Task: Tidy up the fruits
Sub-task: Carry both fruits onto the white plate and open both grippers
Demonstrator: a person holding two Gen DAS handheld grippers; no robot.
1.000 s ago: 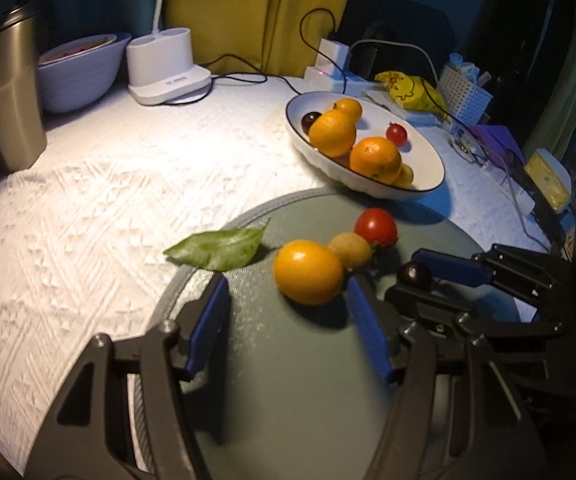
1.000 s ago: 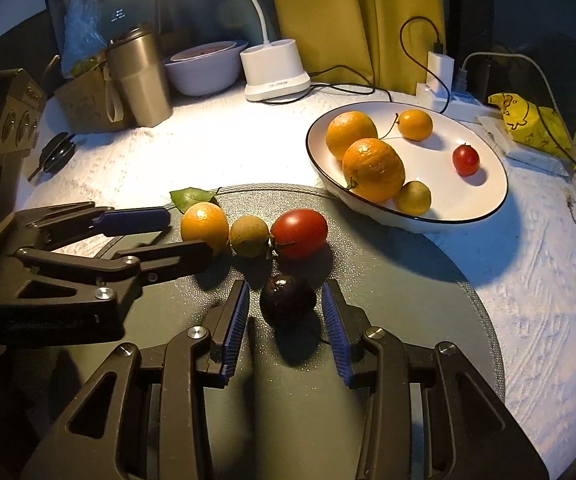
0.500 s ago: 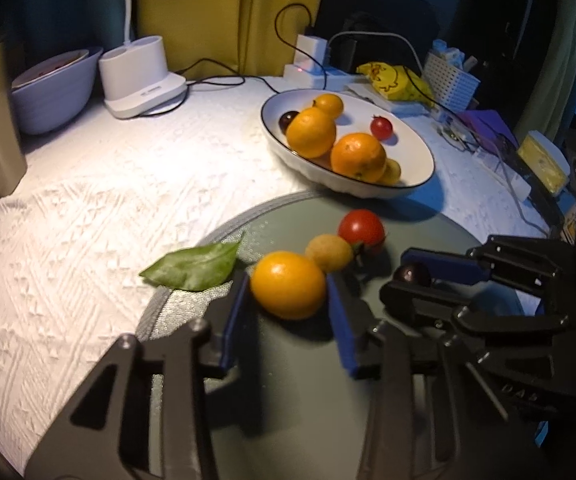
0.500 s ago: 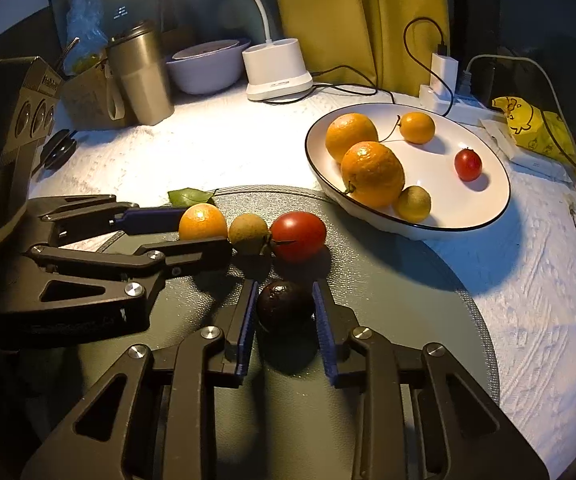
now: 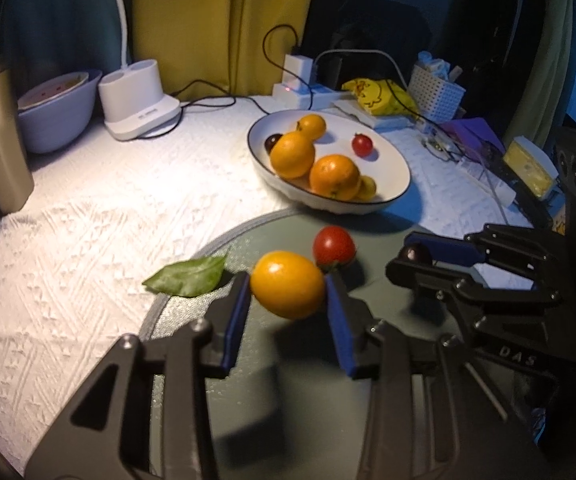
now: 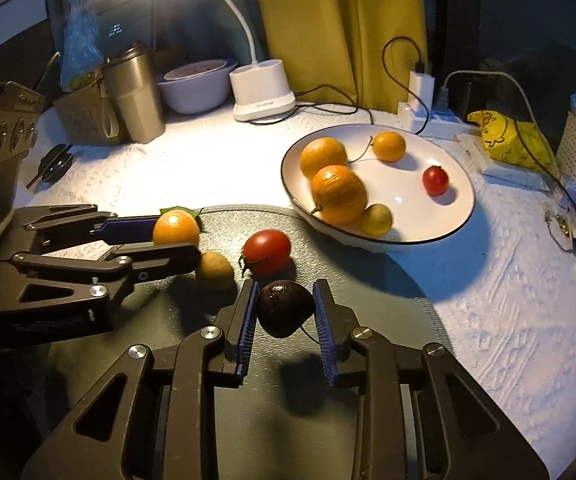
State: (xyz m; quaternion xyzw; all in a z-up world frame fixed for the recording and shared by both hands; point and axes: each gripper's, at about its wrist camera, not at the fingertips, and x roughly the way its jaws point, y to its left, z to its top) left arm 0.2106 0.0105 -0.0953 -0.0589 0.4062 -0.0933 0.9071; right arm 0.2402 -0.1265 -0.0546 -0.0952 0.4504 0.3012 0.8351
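Left gripper [image 5: 286, 300] pinching the orange [image 5: 287, 290], right gripper [image 6: 284, 314] clamped on the dark fruit [image 6: 285, 309], both just above the grey mat [image 6: 368, 280]. Best carried level and unhurried toward the white bowl [image 6: 440, 236] ahead, clear of the tomato [image 6: 267, 251] just beyond the tips.

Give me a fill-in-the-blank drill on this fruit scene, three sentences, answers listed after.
1. The left claw is shut on an ____ fruit.
2. The right claw grips a dark ____-coloured fruit.
3. On the grey mat, the red tomato lies between the white bowl and a small ____ fruit.

Answers: orange; purple; yellow-green
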